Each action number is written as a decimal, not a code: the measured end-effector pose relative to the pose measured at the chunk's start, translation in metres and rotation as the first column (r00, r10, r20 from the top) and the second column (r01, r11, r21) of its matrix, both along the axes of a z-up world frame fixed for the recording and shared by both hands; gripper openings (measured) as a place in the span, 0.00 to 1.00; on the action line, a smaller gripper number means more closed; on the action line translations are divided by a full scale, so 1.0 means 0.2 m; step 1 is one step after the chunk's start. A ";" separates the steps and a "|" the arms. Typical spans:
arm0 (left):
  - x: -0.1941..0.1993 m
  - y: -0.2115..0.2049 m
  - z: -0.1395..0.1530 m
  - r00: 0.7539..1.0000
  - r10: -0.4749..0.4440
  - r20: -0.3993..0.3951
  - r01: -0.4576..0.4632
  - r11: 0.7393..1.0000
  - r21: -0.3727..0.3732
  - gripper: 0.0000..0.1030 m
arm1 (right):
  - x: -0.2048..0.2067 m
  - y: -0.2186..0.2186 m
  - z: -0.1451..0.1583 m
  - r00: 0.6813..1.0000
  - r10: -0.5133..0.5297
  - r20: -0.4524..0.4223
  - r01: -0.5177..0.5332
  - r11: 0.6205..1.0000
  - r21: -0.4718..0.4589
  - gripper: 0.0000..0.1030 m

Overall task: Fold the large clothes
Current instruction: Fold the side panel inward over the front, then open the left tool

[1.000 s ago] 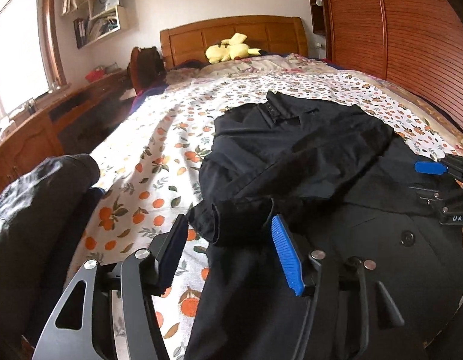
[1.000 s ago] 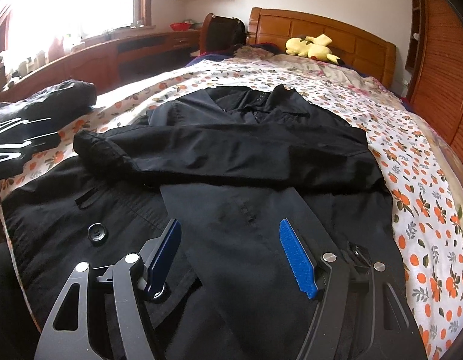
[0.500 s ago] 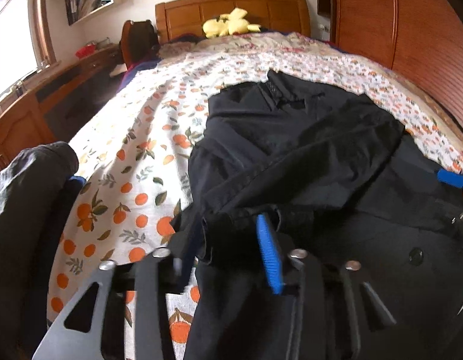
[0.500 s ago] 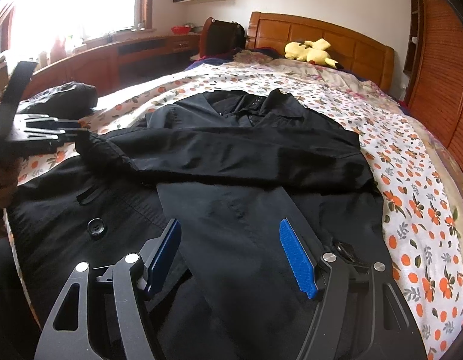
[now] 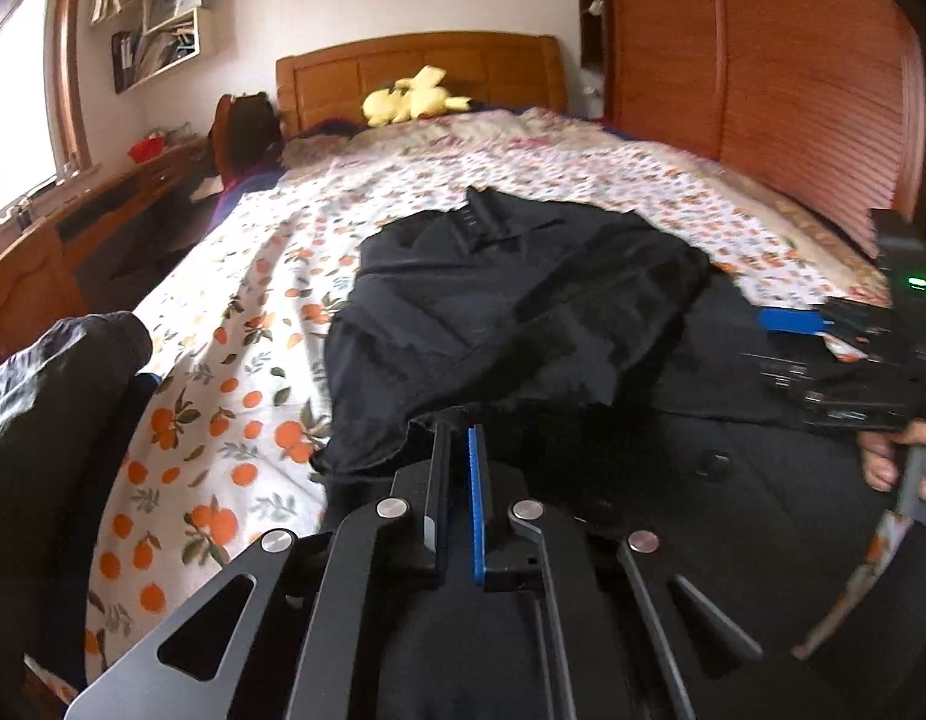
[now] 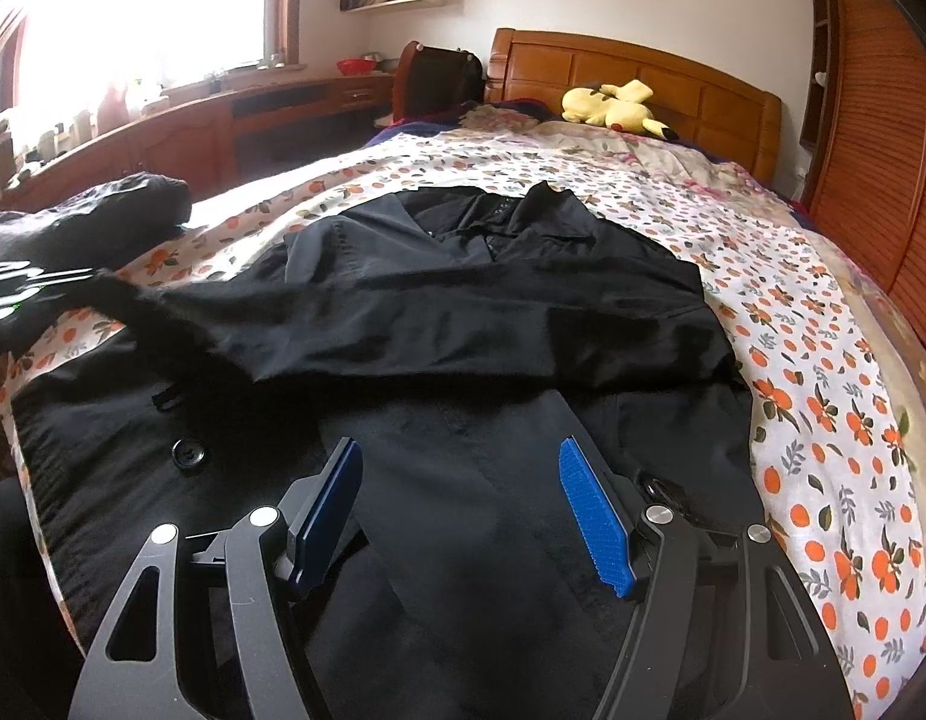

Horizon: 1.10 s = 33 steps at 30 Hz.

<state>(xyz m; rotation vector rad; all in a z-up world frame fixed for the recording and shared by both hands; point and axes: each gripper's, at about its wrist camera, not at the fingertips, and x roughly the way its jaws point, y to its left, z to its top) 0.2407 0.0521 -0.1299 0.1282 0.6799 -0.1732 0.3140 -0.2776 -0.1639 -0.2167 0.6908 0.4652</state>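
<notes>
A large black coat (image 5: 523, 312) (image 6: 463, 324) lies spread on the bed, collar toward the headboard. One sleeve (image 6: 354, 324) is folded across its chest. My left gripper (image 5: 456, 438) is shut on the sleeve's cuff (image 5: 402, 426) and lifts it slightly at the coat's left edge. My right gripper (image 6: 463, 468) is open and empty, hovering low over the coat's lower front. In the left wrist view the right gripper (image 5: 823, 324) shows at the right edge, over the coat.
The bed has an orange-print sheet (image 6: 823, 360). A yellow plush toy (image 5: 411, 99) lies by the wooden headboard (image 5: 420, 72). A dark bundle of clothing (image 5: 48, 396) sits at the bed's left side. A wooden desk (image 6: 252, 114) runs under the window; wooden closet doors (image 5: 763, 90) stand right.
My left gripper moved forward onto the sleeve cuff, closed on it, and has lifted it. My right gripper stayed open over the lower coat.
</notes>
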 end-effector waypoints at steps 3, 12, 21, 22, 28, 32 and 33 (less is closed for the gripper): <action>-0.10 -0.04 0.01 1.000 -0.016 0.010 0.016 1.000 -0.017 0.05 | 0.00 0.00 0.00 1.000 0.000 -0.002 0.000 1.000 0.000 0.64; -0.22 -0.10 -0.11 1.000 -0.024 -0.017 0.024 1.000 0.009 0.05 | 0.01 0.00 -0.01 1.000 -0.001 -0.009 0.001 1.000 0.000 0.63; -0.26 -0.10 -0.28 0.995 -0.031 -0.093 0.031 1.000 0.000 0.05 | 0.00 0.02 -0.02 1.000 0.008 -0.016 -0.008 1.000 -0.003 0.63; -0.26 -0.10 -0.30 0.994 -0.034 -0.102 0.034 0.999 0.002 0.05 | 0.00 0.02 -0.02 1.000 0.008 -0.017 -0.008 1.000 -0.003 0.63; -0.29 -0.11 -0.36 0.991 -0.043 -0.130 0.043 0.999 0.002 0.05 | 0.00 0.03 -0.03 1.000 0.010 -0.020 -0.010 1.000 0.001 0.64; -0.30 -0.08 -0.35 0.992 -0.024 -0.121 0.022 1.000 -0.015 0.08 | -0.01 0.03 -0.04 0.999 0.012 -0.038 -0.012 1.000 0.016 0.64; -0.30 -0.08 -0.34 0.993 -0.018 -0.117 0.016 1.000 -0.020 0.12 | -0.01 0.04 -0.05 0.999 0.014 -0.039 -0.014 1.000 0.008 0.64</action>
